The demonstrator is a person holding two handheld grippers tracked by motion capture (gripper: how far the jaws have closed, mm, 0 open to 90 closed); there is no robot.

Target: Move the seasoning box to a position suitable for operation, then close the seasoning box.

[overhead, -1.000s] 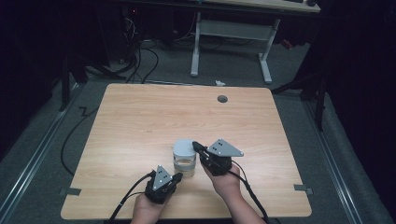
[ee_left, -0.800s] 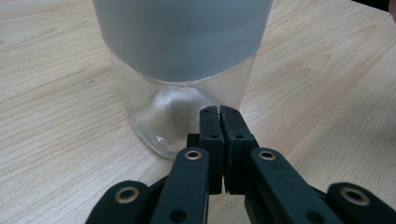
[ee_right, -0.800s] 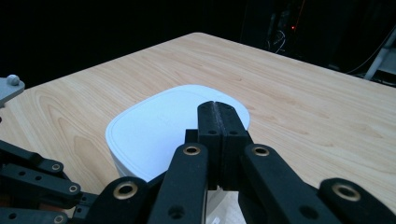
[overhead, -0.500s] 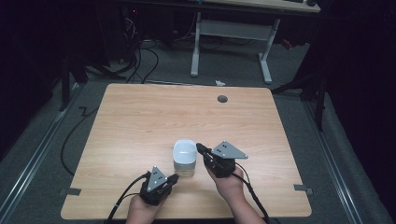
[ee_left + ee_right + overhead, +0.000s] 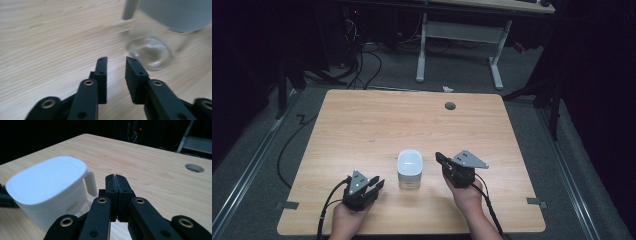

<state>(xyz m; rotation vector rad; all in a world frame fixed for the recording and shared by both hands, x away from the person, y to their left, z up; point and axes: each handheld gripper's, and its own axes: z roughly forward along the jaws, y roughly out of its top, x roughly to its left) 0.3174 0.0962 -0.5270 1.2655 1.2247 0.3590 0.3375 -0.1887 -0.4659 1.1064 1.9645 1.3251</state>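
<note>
Clear glass forms the body of a jar [image 5: 410,170] capped by a white lid [image 5: 46,178], which is seen standing upright near the front middle of the wooden table [image 5: 362,120]. It is flanked by both grippers. The left gripper [image 5: 116,65] is held slightly parted and empty, just beside the jar's base. The right gripper [image 5: 116,181] is pressed fully closed on nothing, beside the lid.
</note>
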